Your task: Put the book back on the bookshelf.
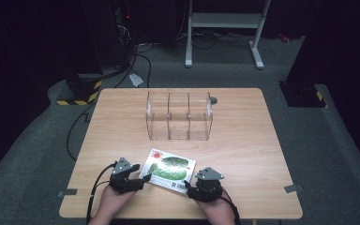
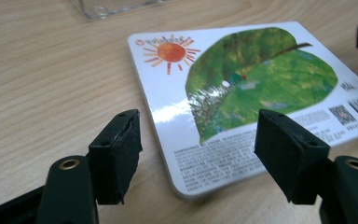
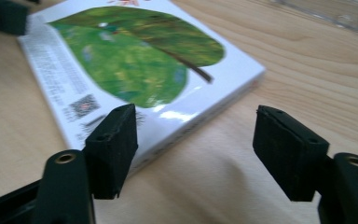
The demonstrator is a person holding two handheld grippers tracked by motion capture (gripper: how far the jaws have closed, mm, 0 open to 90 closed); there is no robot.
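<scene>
**One book flat on the worktop, both grippers parked at its near corners**

One glossy book (image 1: 168,170) lies flat near the front edge of the worktop (image 1: 243,140), back cover up: green leaf, orange sun, barcode at one corner. It sits slightly skewed to the worktop edge.

Left gripper (image 1: 140,179) at the book's near-left corner. In the left gripper view that corner lies between and beyond the jaws; jaws well apart, pads not pressing on it, nothing held.

Right gripper (image 1: 191,187) at the near-right corner, by the barcode. In the right gripper view the jaws are also wide; one pad sits in front of the book's edge, contact can't be confirmed, other pad over bare wood. No grip.

Clear three-bay organiser (image 1: 179,116) stands upright mid-worktop, well behind the book.
</scene>
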